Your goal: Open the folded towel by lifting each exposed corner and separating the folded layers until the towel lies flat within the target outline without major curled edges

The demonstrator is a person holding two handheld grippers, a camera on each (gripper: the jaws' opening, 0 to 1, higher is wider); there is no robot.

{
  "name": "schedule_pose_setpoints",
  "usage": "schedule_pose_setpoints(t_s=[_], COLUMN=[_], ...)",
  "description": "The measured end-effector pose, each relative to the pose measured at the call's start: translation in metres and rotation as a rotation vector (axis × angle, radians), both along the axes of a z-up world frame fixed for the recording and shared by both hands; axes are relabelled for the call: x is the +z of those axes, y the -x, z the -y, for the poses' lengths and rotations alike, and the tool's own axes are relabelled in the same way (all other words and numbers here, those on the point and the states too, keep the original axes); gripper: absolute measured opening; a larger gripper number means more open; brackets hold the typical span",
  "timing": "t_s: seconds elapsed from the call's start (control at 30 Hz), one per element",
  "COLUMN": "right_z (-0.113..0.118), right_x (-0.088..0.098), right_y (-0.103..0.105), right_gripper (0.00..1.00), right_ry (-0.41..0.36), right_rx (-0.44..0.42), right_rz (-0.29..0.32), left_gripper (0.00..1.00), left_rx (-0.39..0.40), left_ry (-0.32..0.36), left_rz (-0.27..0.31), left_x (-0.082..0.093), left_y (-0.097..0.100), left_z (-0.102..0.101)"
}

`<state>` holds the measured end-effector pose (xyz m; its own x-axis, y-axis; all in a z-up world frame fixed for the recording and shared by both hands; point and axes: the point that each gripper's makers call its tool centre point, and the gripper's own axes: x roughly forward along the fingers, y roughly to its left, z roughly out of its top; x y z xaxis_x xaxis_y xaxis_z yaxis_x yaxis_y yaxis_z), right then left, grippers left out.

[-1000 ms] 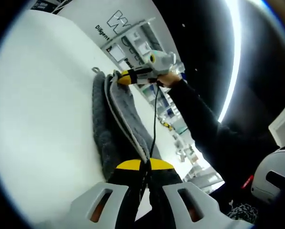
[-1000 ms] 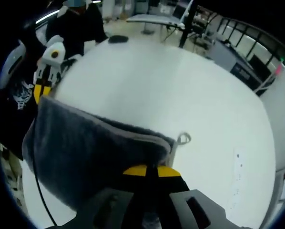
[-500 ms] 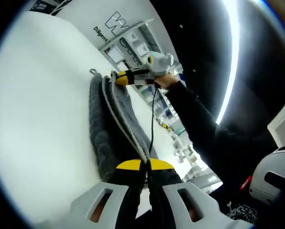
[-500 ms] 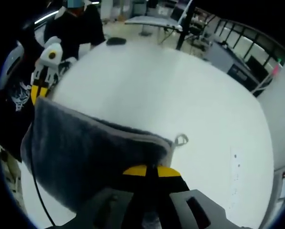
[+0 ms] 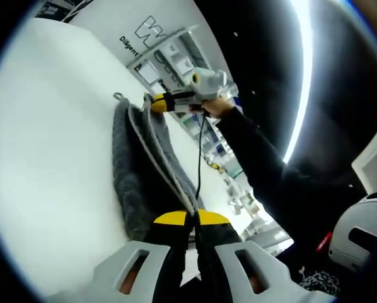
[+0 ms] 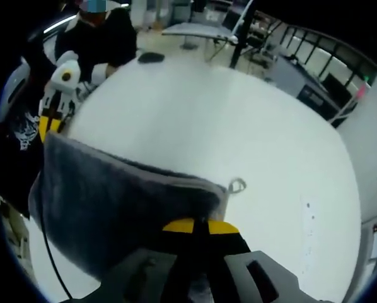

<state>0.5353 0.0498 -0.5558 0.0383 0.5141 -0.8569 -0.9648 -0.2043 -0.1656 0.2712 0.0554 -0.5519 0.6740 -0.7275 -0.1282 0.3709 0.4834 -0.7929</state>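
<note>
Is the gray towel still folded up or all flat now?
Folded: the towel hangs doubled in layers between the left gripper and right gripper.

White table point(image 6: 239, 120), grey towel point(image 6: 113, 208) partly resting on it, small dark object point(image 6: 151, 57) near far edge

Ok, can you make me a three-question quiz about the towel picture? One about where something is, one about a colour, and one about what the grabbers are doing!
1. Where is the towel?
A. Stretched between the two grippers above the white table
B. Inside a basket
C. Lying on the floor

2. What colour is the towel?
A. Red
B. Grey
C. Green

3. What are the left gripper and the right gripper doing?
A. Both open, holding nothing
B. Both shut on an edge of the towel
C. One is holding a cup

Answers:
1. A: the right gripper view shows the cloth running from its own jaws across to the other gripper over the white top.
2. B: the fabric is dark grey with a paler border.
3. B: each view's yellow tips meet with cloth pinched between them.
</note>
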Motion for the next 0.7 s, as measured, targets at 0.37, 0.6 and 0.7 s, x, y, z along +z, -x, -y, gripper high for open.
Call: schedule_pose_setpoints(t_s=[0.37, 0.6, 0.7], right_z=[0.002, 0.005, 0.005], right_x=[0.005, 0.013, 0.020], right_y=[0.002, 0.002, 0.003], right_gripper=[0.00, 0.00, 0.00], right_ry=[0.014, 0.028, 0.022], right_rx=[-0.042, -0.059, -0.061], right_rz=[0.002, 0.024, 0.031], left_gripper=[0.01, 0.01, 0.01], left_rx=[-0.006, -0.008, -0.014], left_ry=[0.002, -0.001, -0.005], left_rz=[0.017, 0.040, 0.057], left_x=[0.004, 0.008, 0.012], left_y=[0.001, 0.001, 0.002], left_z=[0.000, -0.002, -0.001])
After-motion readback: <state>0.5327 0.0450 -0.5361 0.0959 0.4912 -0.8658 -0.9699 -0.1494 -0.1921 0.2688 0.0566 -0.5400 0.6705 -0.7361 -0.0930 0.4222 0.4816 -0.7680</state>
